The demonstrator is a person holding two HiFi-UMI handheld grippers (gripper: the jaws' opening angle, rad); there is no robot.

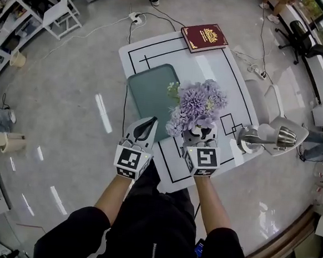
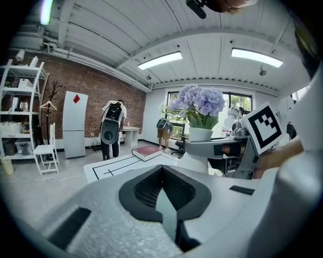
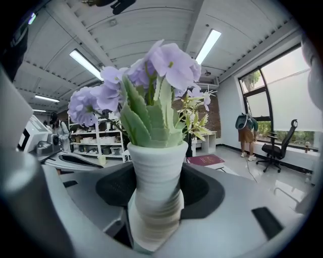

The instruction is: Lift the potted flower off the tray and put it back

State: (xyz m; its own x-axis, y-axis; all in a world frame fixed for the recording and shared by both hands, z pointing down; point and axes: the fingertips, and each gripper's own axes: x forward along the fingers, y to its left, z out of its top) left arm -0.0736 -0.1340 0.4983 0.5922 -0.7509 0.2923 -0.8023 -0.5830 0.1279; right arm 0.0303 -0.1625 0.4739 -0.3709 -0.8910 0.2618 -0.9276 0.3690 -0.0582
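The potted flower (image 1: 197,105), purple blooms in a white ribbed pot (image 3: 155,171), hangs in the air over the near right part of the table. My right gripper (image 1: 201,136) is shut on the pot's lower body, and the pot fills the gap between its jaws (image 3: 156,221). The teal tray (image 1: 148,88) lies flat on the white table (image 1: 234,84), just left of the flowers, with nothing on it. My left gripper (image 1: 145,129) hovers over the tray's near edge, shut and empty (image 2: 162,201). In the left gripper view the flower (image 2: 198,103) shows at the right, well above the tabletop.
A red book (image 1: 204,37) lies at the table's far edge. A silvery metal object on a white stand (image 1: 267,138) is close on the right. A power strip and cables (image 1: 256,72) lie on the floor, and an office chair (image 1: 308,44) stands beyond. A person (image 2: 112,128) stands farther back.
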